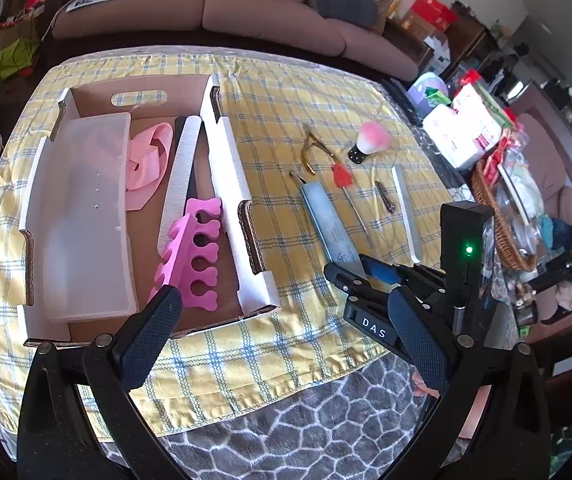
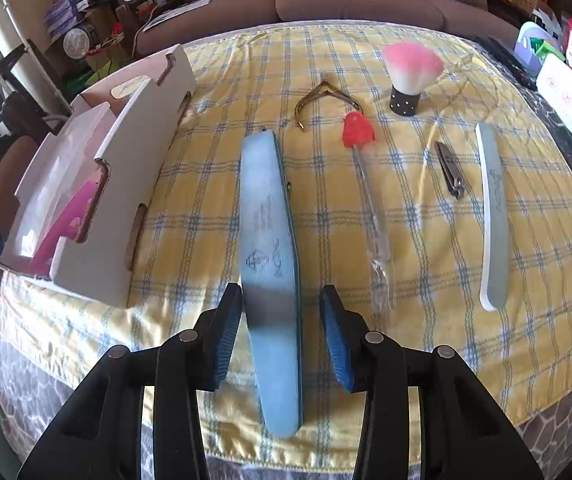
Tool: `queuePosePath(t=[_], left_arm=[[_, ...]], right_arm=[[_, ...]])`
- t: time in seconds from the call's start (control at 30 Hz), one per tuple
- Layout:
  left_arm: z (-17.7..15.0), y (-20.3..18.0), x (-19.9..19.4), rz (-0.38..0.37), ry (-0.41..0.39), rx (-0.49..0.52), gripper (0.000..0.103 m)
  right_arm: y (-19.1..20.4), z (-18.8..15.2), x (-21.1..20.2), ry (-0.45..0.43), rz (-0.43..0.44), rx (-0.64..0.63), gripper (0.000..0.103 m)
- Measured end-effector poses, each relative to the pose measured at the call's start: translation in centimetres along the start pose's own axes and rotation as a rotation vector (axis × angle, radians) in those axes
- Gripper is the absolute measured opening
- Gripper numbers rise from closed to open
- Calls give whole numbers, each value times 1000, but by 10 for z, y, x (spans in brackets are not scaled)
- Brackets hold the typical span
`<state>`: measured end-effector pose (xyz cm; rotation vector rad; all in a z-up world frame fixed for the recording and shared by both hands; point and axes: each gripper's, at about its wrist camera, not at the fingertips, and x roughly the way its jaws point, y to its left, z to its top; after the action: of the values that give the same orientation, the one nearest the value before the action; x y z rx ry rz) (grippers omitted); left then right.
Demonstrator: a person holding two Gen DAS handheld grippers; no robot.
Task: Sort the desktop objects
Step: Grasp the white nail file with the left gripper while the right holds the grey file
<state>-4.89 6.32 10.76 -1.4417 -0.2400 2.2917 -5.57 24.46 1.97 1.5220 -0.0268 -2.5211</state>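
Note:
A white cardboard tray on the yellow checked cloth holds a clear plastic box, a pink band, a grey nail file and magenta toe separators. My left gripper is open and empty near the tray's front edge. My right gripper is open, its fingers on either side of a blue nail buffer that lies on the cloth; it also shows in the left wrist view. The tray lies to its left.
On the cloth right of the buffer lie gold cuticle nippers, a red-capped tool, a pink dust brush, nail clippers and a grey file. A wicker basket and clutter stand at the right. A sofa is behind.

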Motion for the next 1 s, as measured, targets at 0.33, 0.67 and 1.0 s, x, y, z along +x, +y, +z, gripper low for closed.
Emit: queuePosePath(t=[0.33,0.67,1.0], left_arm=[[11,-19,16,-39,-16,4,103],[12,-118,91,-43,20,164,91],[11,-194,177,72,36,339,84]], right_arm=[[-26,-1,-39,-84,48,66,28],[-155,-23,-109,-263,-25,378,28],[-205,-41,-106,-249,15,448,28]])
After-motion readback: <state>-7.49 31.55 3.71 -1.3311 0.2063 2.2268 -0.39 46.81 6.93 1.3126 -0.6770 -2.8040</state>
